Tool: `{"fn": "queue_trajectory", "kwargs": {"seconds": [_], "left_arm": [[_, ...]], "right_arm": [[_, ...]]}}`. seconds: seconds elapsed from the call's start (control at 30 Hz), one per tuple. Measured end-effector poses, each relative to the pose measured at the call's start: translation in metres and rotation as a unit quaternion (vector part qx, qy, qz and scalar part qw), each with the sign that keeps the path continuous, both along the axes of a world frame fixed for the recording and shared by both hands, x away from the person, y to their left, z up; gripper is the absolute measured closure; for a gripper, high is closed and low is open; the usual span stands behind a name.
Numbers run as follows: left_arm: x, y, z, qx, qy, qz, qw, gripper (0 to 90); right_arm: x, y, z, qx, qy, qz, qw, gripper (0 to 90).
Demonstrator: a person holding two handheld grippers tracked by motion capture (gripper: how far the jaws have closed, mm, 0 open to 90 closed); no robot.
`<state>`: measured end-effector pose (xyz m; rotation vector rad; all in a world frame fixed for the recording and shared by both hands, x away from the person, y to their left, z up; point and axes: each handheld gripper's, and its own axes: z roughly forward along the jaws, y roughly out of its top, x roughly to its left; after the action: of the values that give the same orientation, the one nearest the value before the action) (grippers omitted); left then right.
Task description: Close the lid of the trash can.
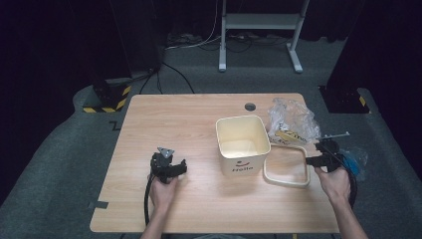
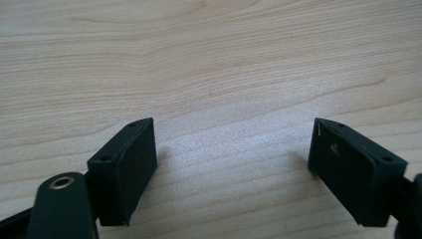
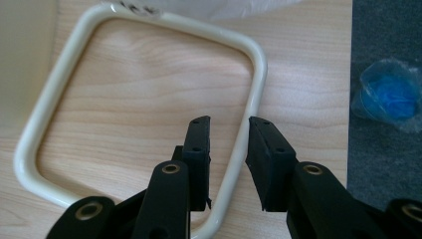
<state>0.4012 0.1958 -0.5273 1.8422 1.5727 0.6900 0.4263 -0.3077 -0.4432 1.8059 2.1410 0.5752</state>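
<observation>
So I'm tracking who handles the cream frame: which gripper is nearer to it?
Right. The right gripper straddles the cream frame's side bar; the left gripper sits beyond the bin.

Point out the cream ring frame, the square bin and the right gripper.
cream ring frame [image 3: 256, 74], right gripper view, its far right corner.
square bin [image 1: 244, 164], high view, its front wall.
right gripper [image 3: 229, 132], right gripper view, between its fingertips.

From where I sit there's a cream square tub [image 1: 243, 144] with "Hello" printed on its front, open and standing upright near the middle of the wooden surface [image 1: 164, 119]. Just to its right is a crumpled clear plastic bag [image 1: 291, 119] with a yellow label on it. A bluish plastic packet [image 3: 390, 94] lies on the grey carpet [image 1: 59, 144] just past the right edge. Further back there's a white metal stand [image 1: 259, 22] and some cables [image 1: 169, 69] on the floor.
</observation>
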Motion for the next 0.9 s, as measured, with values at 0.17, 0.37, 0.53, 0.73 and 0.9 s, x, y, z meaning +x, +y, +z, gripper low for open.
{"fn": "queue_trajectory", "kwargs": {"seconds": [0.17,0.37,0.53,0.73,0.9], "left_arm": [[0.000,0.000,0.000,-0.001,0.000,0.000,1.0000,19.1],[0.000,0.000,0.000,0.000,0.000,0.000,1.0000,19.1],[0.000,0.000,0.000,-0.001,0.000,0.000,1.0000,19.1],[0.000,0.000,0.000,0.000,0.000,0.000,1.0000,19.1],[0.000,0.000,0.000,0.000,0.000,0.000,1.0000,19.1]], "right_arm": [[0.003,0.002,-0.006,-0.006,0.010,-0.001,0.9999,70.7],[0.006,0.004,-0.013,-0.012,0.018,-0.006,0.9998,71.0],[0.009,0.003,-0.019,-0.017,0.027,-0.012,0.9994,71.3],[0.014,0.001,-0.026,-0.021,0.040,-0.022,0.9987,72.0],[0.018,0.003,-0.030,-0.029,0.048,-0.029,0.9980,72.1]]}}
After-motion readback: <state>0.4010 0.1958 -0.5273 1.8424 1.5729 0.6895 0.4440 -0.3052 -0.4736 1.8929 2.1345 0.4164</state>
